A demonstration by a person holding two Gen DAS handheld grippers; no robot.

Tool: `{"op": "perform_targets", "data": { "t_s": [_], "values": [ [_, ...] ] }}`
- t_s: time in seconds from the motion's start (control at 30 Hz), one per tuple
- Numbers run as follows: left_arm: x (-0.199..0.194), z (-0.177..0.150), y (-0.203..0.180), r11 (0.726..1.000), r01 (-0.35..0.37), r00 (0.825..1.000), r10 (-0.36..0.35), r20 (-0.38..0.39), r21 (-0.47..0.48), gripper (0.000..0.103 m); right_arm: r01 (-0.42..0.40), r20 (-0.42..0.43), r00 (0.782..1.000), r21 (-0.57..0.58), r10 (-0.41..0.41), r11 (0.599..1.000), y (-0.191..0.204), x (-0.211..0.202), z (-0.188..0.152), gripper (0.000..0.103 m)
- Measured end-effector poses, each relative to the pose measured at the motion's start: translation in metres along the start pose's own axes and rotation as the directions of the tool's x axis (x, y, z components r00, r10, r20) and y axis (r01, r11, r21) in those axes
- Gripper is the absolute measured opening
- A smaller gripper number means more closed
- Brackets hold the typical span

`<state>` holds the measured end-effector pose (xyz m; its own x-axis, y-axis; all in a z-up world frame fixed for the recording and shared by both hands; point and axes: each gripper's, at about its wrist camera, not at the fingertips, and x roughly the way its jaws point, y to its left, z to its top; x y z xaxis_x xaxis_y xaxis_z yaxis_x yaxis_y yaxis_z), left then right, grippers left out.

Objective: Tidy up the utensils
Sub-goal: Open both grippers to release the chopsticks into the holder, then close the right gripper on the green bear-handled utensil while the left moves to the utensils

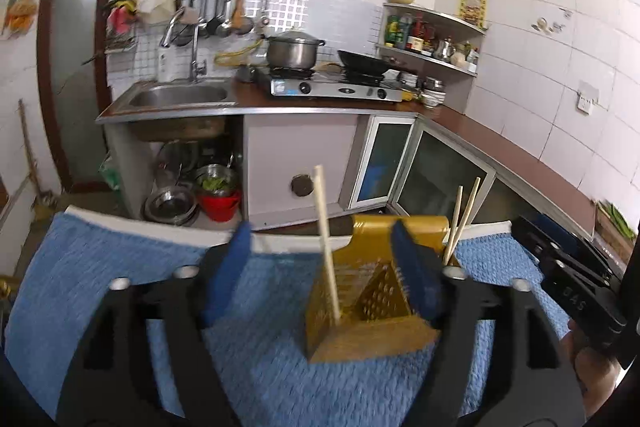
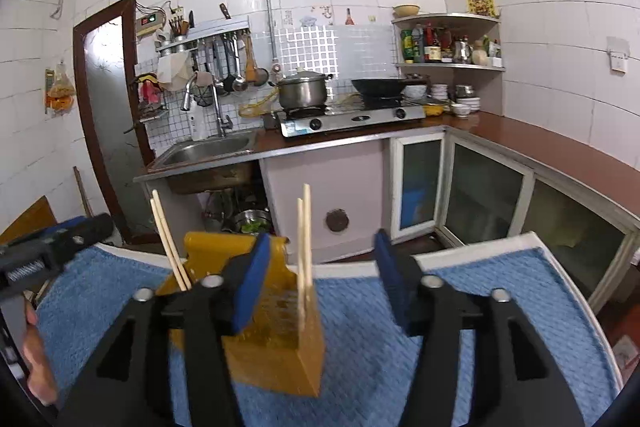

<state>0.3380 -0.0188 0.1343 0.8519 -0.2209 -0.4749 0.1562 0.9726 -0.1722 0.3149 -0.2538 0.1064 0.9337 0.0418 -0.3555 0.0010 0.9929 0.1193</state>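
A yellow perforated utensil holder (image 1: pixel 360 303) stands on a blue towel (image 1: pixel 100 287); it also shows in the right wrist view (image 2: pixel 276 327). Wooden chopsticks stand upright in it: one (image 1: pixel 326 243) in the near compartment, a pair (image 1: pixel 460 223) at the far corner. In the right wrist view a pair (image 2: pixel 305 247) stands at the near side and another pair (image 2: pixel 170 247) at the left. My left gripper (image 1: pixel 324 271) is open and empty above the holder. My right gripper (image 2: pixel 320 283) is open and empty, its left finger over the holder.
The towel (image 2: pixel 480 299) covers a white-edged table. Beyond stand a kitchen counter with a sink (image 1: pixel 176 95), a gas stove (image 1: pixel 332 89) with a pot and a wok, and a corner shelf (image 1: pixel 432 35). The right gripper's body (image 1: pixel 576 279) shows at right.
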Motion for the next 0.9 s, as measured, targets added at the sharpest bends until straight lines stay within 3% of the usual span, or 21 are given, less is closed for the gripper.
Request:
{"op": "perform_targets", "data": {
  "t_s": [0.17,0.4,0.63,0.9],
  "values": [
    [-0.028,-0.028,0.018,0.999,-0.031,0.999,0.031,-0.044,-0.013,0.091,0.039,-0.034,0.999,0.007,-0.038,0.999,-0.012,-0.033,-0.02,0.078],
    [-0.044,-0.092,0.024,0.999,-0.045,0.984,0.048,-0.171,0.019,0.092,0.05,-0.157,0.987,0.035,-0.044,0.998,-0.025,-0.059,-0.079,0.078],
    [-0.041,-0.163,0.027,0.999,-0.035,0.947,0.037,-0.318,0.013,0.092,0.065,-0.258,0.964,0.026,-0.056,0.998,-0.024,-0.068,-0.138,0.078],
    [-0.042,-0.204,0.025,0.999,-0.048,0.915,0.046,-0.402,0.004,0.092,0.054,-0.317,0.947,0.023,-0.043,0.998,-0.016,-0.074,-0.18,0.078]
  ]
}}
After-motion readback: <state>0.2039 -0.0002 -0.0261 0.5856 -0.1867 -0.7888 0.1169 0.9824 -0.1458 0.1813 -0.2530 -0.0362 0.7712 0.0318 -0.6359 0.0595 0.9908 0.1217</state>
